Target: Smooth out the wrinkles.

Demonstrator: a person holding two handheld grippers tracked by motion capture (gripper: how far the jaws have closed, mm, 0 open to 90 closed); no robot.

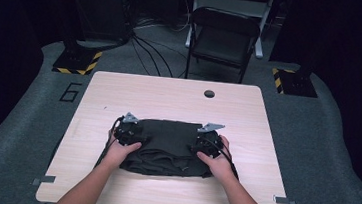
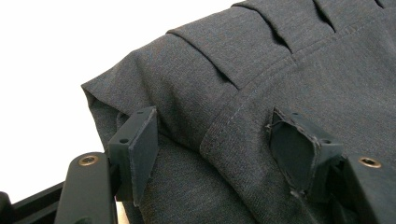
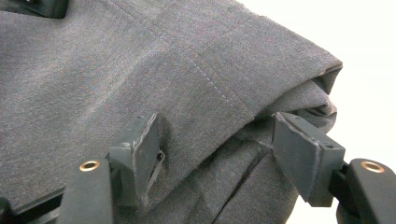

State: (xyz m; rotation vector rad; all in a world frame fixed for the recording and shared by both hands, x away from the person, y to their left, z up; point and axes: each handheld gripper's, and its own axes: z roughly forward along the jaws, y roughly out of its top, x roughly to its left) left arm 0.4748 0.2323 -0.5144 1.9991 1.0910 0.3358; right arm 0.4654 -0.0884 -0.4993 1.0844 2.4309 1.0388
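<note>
Since the folded cloth (image 1: 167, 148) mid-table (image 1: 179, 99) is soft, light and floppy, grab the thick folded side edges; both tongs (image 2: 219, 149) (image 3: 224, 158) are spread, straddling those edges, not pinching.

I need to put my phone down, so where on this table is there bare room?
The table is bare along the far edge around the round hole, and in strips left and right of the dark folded garment. The middle is crowded by both hands and the garment.
</note>
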